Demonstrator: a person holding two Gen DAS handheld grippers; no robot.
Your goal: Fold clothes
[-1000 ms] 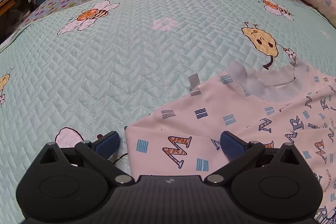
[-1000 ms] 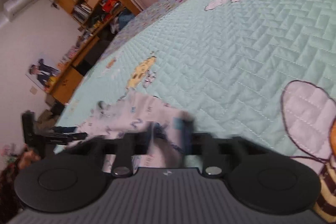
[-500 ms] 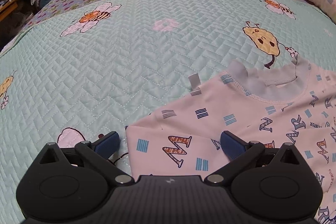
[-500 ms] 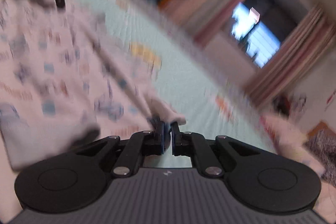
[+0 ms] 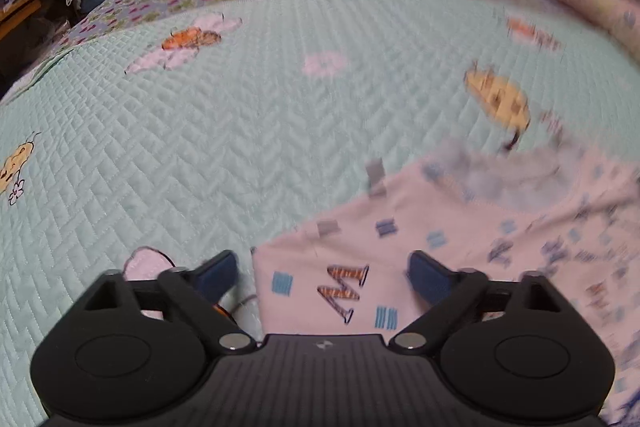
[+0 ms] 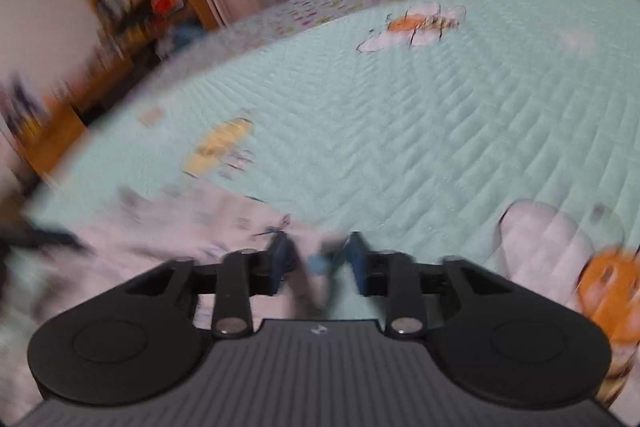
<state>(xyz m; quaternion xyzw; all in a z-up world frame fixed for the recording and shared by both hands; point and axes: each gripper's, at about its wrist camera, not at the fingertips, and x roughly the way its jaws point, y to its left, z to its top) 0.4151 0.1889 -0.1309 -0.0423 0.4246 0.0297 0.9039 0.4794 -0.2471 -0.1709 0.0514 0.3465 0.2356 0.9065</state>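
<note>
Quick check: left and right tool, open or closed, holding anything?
Left tool: open, empty, over the shirt.
Right tool: partly open, shirt fabric between its fingers; grip unclear.

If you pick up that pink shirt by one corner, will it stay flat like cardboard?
Probably not. The pink shirt lies soft and folded on the quilt, so it would likely droop. It looks thin, so probably light and easy to drag.
</note>
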